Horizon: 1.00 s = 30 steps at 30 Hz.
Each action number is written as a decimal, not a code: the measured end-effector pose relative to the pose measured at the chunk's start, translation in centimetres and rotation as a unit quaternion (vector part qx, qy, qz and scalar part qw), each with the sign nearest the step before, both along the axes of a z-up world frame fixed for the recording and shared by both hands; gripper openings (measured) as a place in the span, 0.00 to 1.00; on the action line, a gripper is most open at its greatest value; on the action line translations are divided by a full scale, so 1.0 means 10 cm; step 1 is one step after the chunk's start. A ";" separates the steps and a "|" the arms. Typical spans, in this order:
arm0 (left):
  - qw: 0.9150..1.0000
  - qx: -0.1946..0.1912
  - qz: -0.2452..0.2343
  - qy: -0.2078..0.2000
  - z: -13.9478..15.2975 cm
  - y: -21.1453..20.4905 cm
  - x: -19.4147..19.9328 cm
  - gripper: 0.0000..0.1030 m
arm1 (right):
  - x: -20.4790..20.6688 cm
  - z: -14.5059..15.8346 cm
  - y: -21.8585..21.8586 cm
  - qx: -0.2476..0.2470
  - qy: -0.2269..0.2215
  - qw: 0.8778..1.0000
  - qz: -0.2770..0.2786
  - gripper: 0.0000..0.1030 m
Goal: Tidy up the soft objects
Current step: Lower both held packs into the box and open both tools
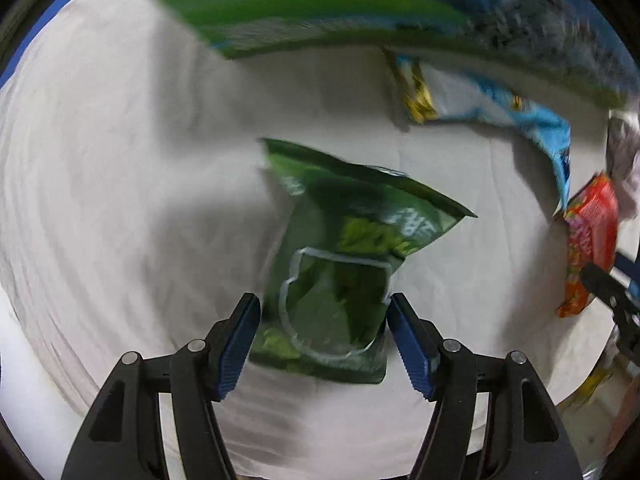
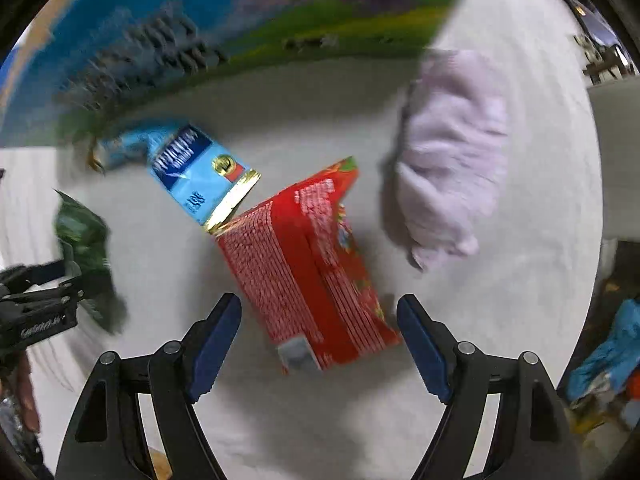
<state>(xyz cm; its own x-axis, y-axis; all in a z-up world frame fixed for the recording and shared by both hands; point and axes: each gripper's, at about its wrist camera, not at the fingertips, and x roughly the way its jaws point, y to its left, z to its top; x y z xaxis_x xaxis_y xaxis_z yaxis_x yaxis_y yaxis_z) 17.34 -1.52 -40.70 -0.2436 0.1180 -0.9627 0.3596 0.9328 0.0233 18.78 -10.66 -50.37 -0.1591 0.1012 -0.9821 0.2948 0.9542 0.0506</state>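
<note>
Both grippers gape: left gripper [image 1: 323, 314] around green bag [image 1: 344, 264], right gripper [image 2: 319, 316] around red packet [image 2: 304, 272]

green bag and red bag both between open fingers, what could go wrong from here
The left gripper straddles the green bag near its lower end, and the bag looks puffy, so closing there may squeeze it out or crush what is inside.

The red bag lies tilted across the open right gripper; a pinch could catch only a corner and twist it.

The light blue bag touches or overlaps the red one's far end, so lifting may drag it along.
</note>
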 end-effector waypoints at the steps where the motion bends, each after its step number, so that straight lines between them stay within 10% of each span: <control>1: 1.000 0.007 -0.007 0.003 -0.04 -0.04 0.04 0.61 | 0.02 -0.06 0.05 -0.002 0.010 1.000 0.002 0.79; 12: 0.996 -0.029 0.078 -0.035 0.27 0.13 -0.28 0.40 | -0.21 0.21 -0.02 0.023 0.007 0.999 -0.044 0.50; 21: 0.988 -0.103 0.087 -0.074 1.35 0.13 -0.72 0.39 | -0.41 1.26 0.00 0.085 -0.076 0.992 -0.056 0.49; 30: 0.975 -0.148 0.056 -0.158 2.29 -0.10 0.65 0.39 | 0.13 2.48 -0.37 0.073 -0.188 0.978 -0.050 0.49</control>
